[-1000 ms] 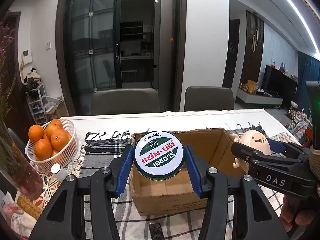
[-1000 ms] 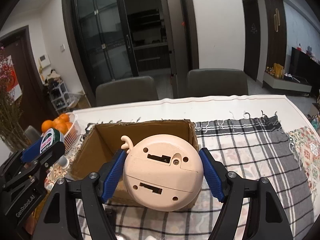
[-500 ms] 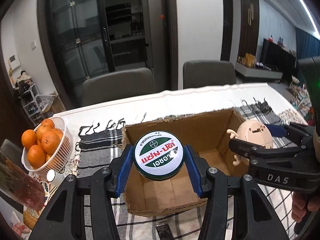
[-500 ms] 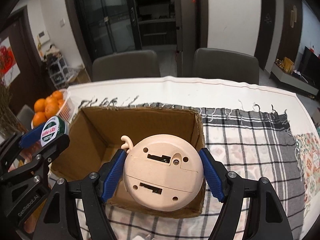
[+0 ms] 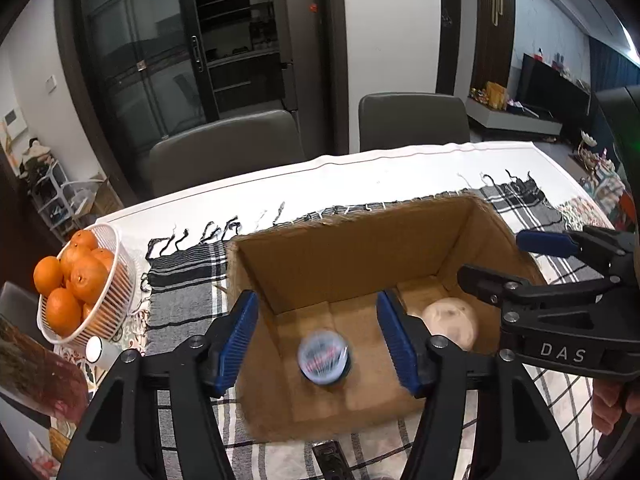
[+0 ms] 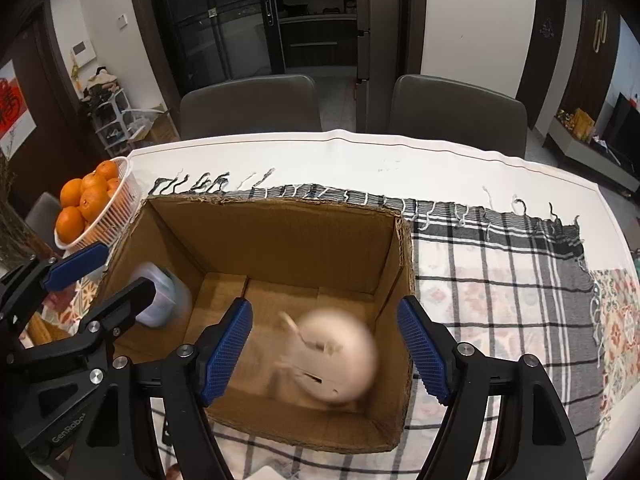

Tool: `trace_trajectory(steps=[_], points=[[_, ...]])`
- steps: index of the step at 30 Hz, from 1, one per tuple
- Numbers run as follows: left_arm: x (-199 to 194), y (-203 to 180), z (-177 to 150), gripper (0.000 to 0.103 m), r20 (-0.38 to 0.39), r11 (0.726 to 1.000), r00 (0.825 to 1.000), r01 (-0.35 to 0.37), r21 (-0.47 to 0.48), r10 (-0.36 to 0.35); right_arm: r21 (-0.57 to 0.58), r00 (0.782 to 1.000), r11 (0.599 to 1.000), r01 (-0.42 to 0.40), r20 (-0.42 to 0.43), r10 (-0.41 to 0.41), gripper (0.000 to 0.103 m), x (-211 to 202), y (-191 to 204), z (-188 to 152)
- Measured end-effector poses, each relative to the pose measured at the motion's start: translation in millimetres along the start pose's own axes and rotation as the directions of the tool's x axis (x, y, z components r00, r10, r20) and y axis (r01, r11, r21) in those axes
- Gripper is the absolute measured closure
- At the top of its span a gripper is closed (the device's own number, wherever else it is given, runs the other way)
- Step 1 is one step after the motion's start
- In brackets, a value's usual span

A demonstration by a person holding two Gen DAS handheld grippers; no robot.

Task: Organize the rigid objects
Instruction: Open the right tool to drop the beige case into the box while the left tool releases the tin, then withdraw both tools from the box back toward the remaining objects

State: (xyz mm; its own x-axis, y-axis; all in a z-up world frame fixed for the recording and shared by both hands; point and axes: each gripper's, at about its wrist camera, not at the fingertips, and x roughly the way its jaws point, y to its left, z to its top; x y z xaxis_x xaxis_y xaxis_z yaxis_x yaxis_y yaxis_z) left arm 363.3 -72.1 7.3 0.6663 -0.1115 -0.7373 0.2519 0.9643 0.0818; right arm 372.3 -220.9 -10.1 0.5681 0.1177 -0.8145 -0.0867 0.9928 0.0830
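Release is what both views show: each pair of fingers stands spread above the cardboard box (image 5: pixel 360 248), and each thing is blurred below them, free of the pads. The left gripper (image 5: pixel 316 332) is opening its jaws, and the round tin (image 5: pixel 325 356) is straight below the gap, low in the box near the left wall, touching neither blue pad. The right gripper (image 6: pixel 324 352) also stands wide, and the pink round toy (image 6: pixel 338 360) is under its gap toward the box's right wall, clear of both pads.

The box sits on the checked cloth (image 6: pixel 500 280) in the middle of the counter (image 6: pixel 360 152), with the basket of oranges (image 6: pixel 100 208) just off its far-left corner.

The tin lies under the left fingers and the toy under the right, side by side and apart. By my reading, neither hand needs to cross the other, and both can lift straight out of the box.
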Motion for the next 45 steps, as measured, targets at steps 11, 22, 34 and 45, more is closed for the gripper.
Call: trace_trajectory(steps=[11, 22, 34, 45], points=[[-23, 5, -13, 0.042, 0.057, 0.999, 0.998, -0.020, -0.032, 0.022, 0.022, 0.998, 0.999, 0.040, 0.055, -0.041, 0.027, -21, 3, -9], [-56, 3, -31, 0.042, 0.099, 0.999, 0.995, -0.025, -0.035, 0.029, 0.016, 0.993, 0.999, 0.045, 0.104, -0.046, 0.027, -52, 15, -27], [-90, -3, -52, 0.042, 0.118, 0.999, 0.993, -0.025, -0.037, 0.029, 0.009, 0.992, 0.999, 0.053, 0.112, -0.053, 0.027, -81, 22, -55], [-110, -8, -76, 0.042, 0.099, 0.999, 0.995, -0.016, -0.051, 0.021, 0.005, 0.991, 0.998, 0.070, 0.111, -0.070, 0.027, -104, 29, -79]])
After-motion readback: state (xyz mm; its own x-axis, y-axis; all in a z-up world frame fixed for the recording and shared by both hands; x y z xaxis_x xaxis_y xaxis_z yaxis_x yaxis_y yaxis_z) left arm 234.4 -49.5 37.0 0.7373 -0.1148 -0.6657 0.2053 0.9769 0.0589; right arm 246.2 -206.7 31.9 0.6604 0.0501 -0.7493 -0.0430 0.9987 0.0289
